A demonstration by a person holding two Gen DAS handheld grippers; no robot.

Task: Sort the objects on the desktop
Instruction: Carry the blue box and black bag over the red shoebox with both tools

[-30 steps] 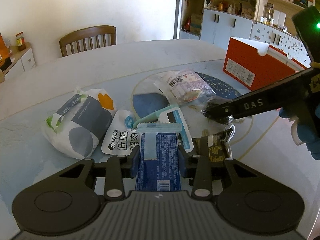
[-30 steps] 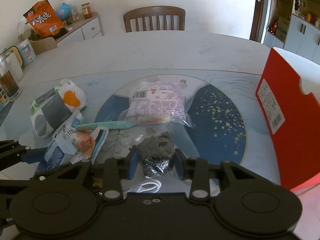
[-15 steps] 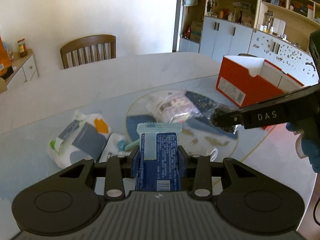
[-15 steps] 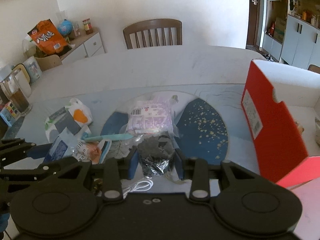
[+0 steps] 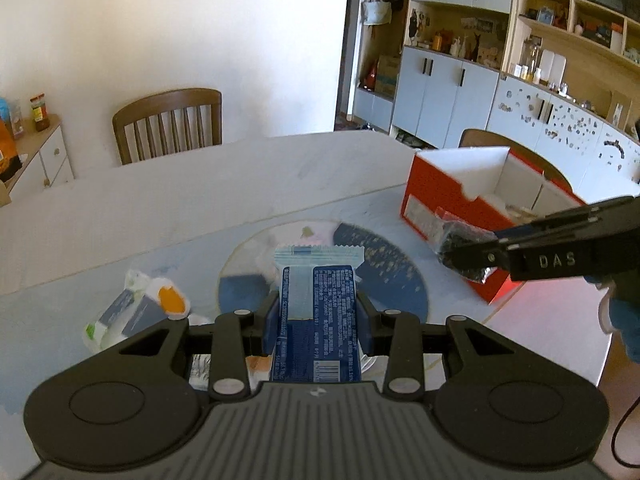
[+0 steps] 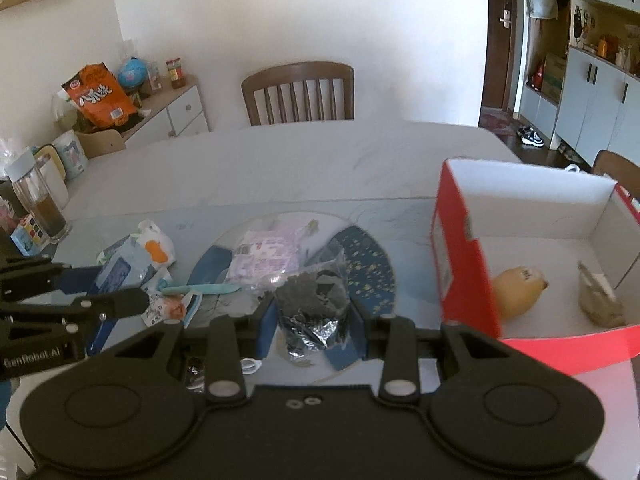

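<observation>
Your left gripper [image 5: 316,316] has its jaws closed on a blue snack packet [image 5: 316,320], held up above the table [image 5: 160,208] and well to the left of the red box [image 5: 452,204]. Your right gripper [image 6: 312,316] has its jaws clamped on a clear bag of dark bits [image 6: 312,304], raised just left of the red box's near wall. Inside that box lie a yellowish rounded thing [image 6: 518,290] and a crumpled brownish wrapper [image 6: 600,300]; left of the box on the table lie a pink-printed packet [image 6: 266,254], a teal toothbrush [image 6: 204,289] and a white tissue pack [image 6: 136,256].
</observation>
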